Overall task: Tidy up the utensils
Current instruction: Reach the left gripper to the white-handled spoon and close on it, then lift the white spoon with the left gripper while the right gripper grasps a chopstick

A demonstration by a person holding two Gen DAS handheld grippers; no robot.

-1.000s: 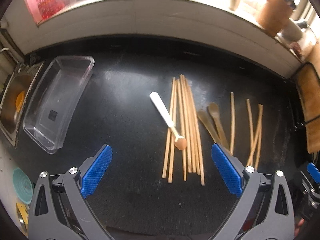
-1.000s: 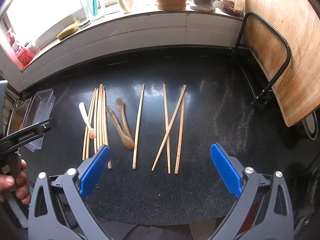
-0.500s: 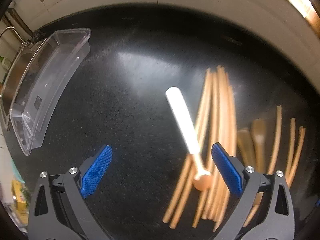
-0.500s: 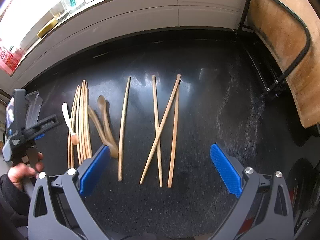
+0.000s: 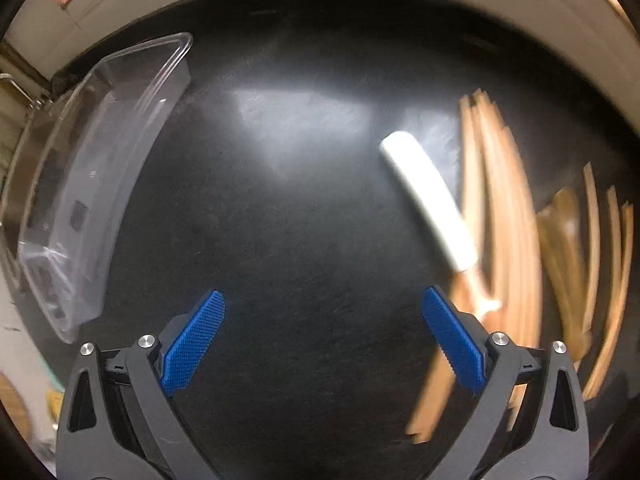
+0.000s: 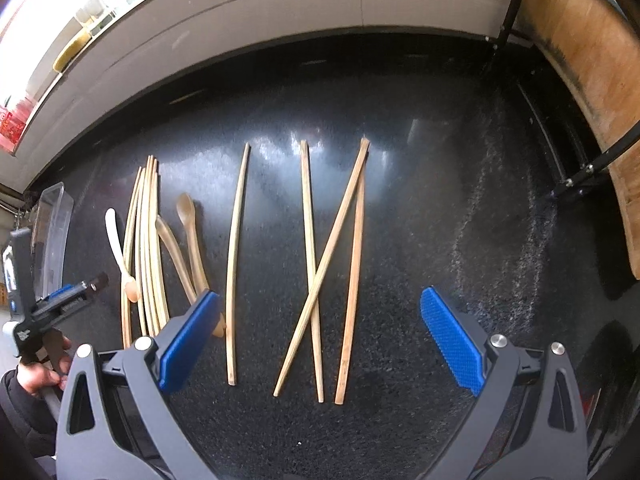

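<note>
A white-handled spoon [image 5: 430, 200] lies on the black counter, its bowl end on a bundle of wooden chopsticks [image 5: 504, 216]; it also shows in the right wrist view [image 6: 116, 246]. My left gripper [image 5: 320, 336] is open and empty, low over the counter just left of the spoon. A clear plastic tray [image 5: 96, 176] lies to its left. My right gripper [image 6: 320, 332] is open and empty above several loose chopsticks [image 6: 320, 264]. Two wooden spoons [image 6: 188, 248] lie beside the bundle [image 6: 146, 240].
A white tiled ledge [image 6: 280, 4] runs along the back of the counter. A wooden board in a black wire rack [image 6: 588, 60] stands at the right. The sink edge [image 5: 16, 92] is beyond the tray. The left view is motion-blurred.
My left gripper has dropped lower and shifted left, so the white spoon now sits by its right finger. My right gripper has moved down closer to the loose chopsticks. Both stay open.
</note>
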